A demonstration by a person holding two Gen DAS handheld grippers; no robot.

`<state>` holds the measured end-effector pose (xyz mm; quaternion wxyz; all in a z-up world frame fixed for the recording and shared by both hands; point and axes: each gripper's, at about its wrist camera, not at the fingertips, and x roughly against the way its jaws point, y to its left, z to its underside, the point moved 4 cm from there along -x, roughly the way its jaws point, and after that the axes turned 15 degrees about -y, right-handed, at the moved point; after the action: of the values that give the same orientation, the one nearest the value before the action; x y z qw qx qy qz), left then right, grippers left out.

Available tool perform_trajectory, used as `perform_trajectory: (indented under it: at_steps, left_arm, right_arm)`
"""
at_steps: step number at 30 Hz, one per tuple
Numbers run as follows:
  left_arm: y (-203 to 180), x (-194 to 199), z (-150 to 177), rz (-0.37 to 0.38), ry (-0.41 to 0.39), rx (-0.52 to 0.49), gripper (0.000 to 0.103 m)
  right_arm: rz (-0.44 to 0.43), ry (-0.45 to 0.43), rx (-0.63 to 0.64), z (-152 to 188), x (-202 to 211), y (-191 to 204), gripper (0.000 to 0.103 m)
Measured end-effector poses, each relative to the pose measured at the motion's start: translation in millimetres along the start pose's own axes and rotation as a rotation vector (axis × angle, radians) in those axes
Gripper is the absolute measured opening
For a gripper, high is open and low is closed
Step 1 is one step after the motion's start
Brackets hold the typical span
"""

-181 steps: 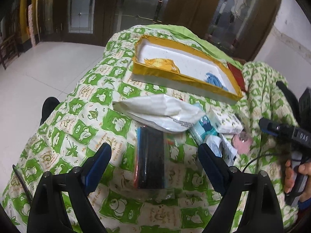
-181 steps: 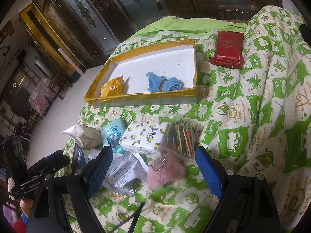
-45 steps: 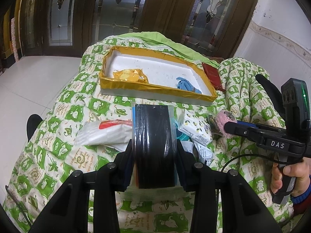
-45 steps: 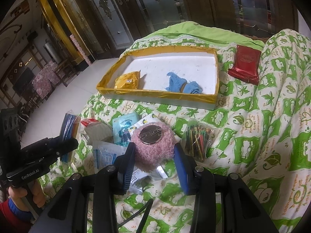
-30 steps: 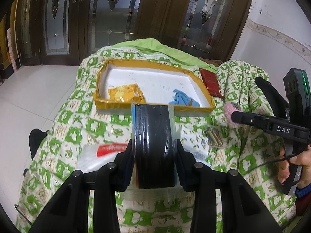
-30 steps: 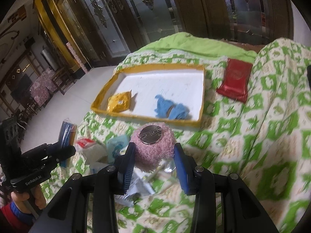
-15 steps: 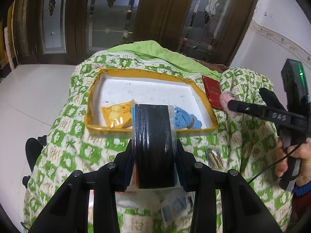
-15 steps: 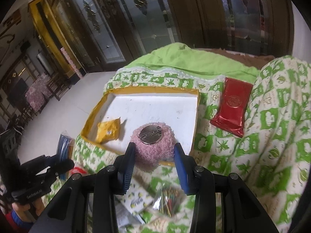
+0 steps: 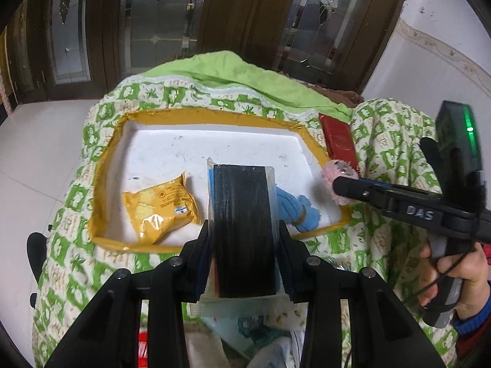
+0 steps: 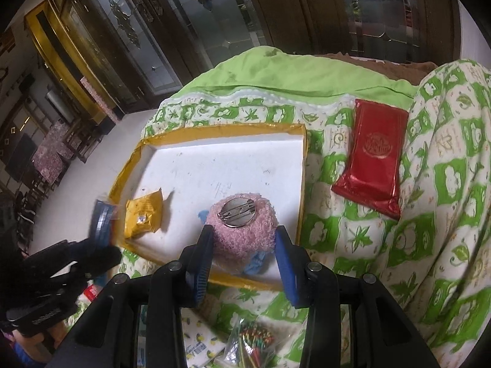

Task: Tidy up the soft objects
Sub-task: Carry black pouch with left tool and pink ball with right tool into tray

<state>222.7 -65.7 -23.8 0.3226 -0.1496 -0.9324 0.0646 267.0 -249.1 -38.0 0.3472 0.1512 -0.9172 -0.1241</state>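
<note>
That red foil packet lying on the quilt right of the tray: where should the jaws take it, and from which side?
Grip the red foil packet across its two long edges near the middle, coming from above. It lies flat on the quilt beside the tray, long and thin, with its short ends crimped, so the narrow width probably fits the jaws best.
</note>
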Motion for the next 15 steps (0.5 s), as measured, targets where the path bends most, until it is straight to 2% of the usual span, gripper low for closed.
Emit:
perform_trajectory:
  at_steps: [15]
  left_arm:
    - [10, -68, -20, -0.019, 0.041, 0.086, 0.037]
  right_arm:
    - [0.030, 0.062, 0.118, -8, -52, 3, 0.042]
